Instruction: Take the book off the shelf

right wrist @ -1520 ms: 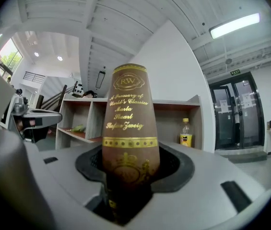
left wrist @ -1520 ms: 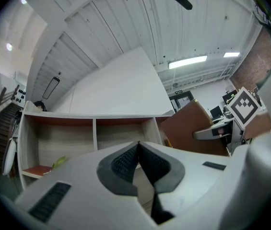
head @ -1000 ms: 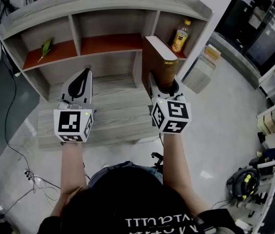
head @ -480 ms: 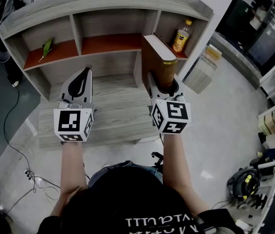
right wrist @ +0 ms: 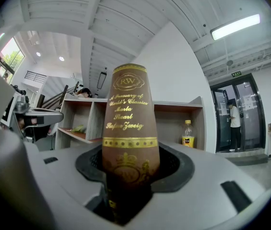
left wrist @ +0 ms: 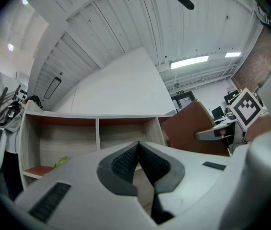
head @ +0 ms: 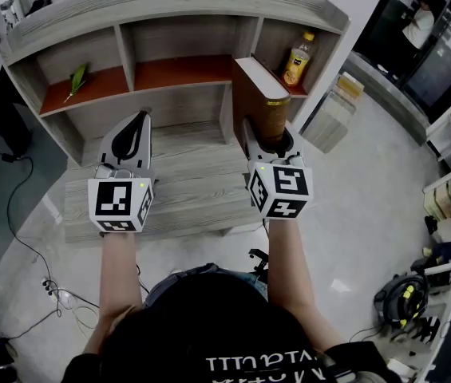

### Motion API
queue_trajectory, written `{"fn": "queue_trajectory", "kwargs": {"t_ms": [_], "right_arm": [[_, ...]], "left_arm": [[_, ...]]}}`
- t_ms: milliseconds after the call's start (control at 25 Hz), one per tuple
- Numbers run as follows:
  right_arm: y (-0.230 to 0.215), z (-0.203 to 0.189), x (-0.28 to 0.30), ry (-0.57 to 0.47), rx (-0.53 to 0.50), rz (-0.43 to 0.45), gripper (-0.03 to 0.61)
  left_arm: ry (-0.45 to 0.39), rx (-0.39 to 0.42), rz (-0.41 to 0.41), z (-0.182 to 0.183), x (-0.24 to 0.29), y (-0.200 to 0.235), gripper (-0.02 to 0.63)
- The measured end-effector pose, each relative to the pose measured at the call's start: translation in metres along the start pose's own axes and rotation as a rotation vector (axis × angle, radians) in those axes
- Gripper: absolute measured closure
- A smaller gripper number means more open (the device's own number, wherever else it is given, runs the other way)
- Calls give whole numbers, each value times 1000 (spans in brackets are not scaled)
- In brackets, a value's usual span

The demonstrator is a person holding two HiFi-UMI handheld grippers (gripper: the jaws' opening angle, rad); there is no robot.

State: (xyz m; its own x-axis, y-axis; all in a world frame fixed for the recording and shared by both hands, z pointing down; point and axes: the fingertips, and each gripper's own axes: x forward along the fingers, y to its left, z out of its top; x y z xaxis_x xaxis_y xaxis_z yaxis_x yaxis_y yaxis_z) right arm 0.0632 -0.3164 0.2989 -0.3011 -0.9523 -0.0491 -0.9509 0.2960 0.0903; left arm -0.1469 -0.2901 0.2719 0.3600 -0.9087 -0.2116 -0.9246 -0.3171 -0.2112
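Left claw (head: 140,118) closed and empty, right claw (head: 271,140) clamped tight, both held forward.

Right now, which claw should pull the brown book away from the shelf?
The right claw: it is clamped on the brown book at its spine. The left claw is closed on nothing, off to the book's left.

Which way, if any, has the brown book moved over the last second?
No. The brown book, clamped in the right gripper, stands in the same spot as before, just below the shelf divider and left of the yellow bottle.
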Motion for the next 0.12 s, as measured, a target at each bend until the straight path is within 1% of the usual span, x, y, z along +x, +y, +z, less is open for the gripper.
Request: {"fn": "queue_trajectory", "kwargs": {"t_ms": [120], "right_arm": [[0,2,0,2,-2,0,345]], "left_arm": [[2,0,2,1,-1,2,603]]}}
